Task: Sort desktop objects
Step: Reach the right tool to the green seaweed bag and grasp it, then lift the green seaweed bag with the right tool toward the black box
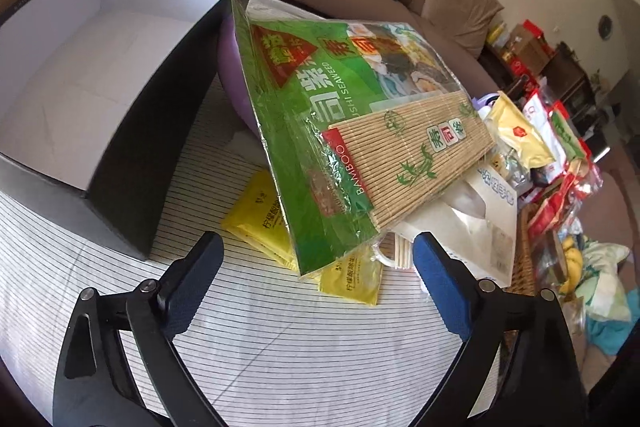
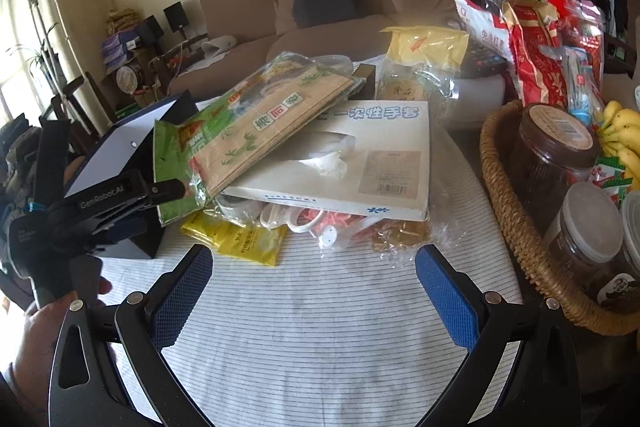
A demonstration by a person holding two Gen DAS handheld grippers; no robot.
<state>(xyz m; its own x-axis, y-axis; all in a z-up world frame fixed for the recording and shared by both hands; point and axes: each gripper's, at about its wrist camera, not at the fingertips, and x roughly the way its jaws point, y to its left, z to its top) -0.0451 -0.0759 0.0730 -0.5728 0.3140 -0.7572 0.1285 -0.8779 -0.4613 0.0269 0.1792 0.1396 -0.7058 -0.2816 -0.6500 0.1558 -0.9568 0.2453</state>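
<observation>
- Left wrist view: the left gripper (image 1: 318, 259) hangs over the striped tablecloth (image 1: 280, 339), its fingers spread wide with nothing between them.
- Right ahead of it, the green sushi seaweed pack (image 1: 320, 131) with its bamboo rolling mat (image 1: 416, 159) lies tilted, its lower corner dipping just between the fingertips (touching neither, as far as this view shows).
- The pack leans on a purple bowl (image 1: 234, 83) at its upper end and on the white disposable-glove box (image 1: 476, 223) at its right.
- Two yellow sachets (image 1: 260, 219) lie flat on the cloth under the pack's lower edge.
- To the left sits the open dark storage box (image 1: 132, 155) with a white inside, close beside the bowl.
- Right wrist view: the right gripper (image 2: 314, 269) also hovers over the cloth, fingers wide apart, gripping nothing.
- Across from it, the glove box (image 2: 360, 167) rests on a heap of small items, with the seaweed pack (image 2: 192, 147) and mat slanting over its left half.
- The left gripper (image 2: 168, 191) shows at the left, its tip right at the pack's lower corner; from this side I cannot tell how far it is open.
- At the right stands a wicker basket (image 2: 516, 223) holding jars (image 2: 556, 155), with bananas (image 2: 620, 135) beside it (snack bags are stacked behind).
</observation>
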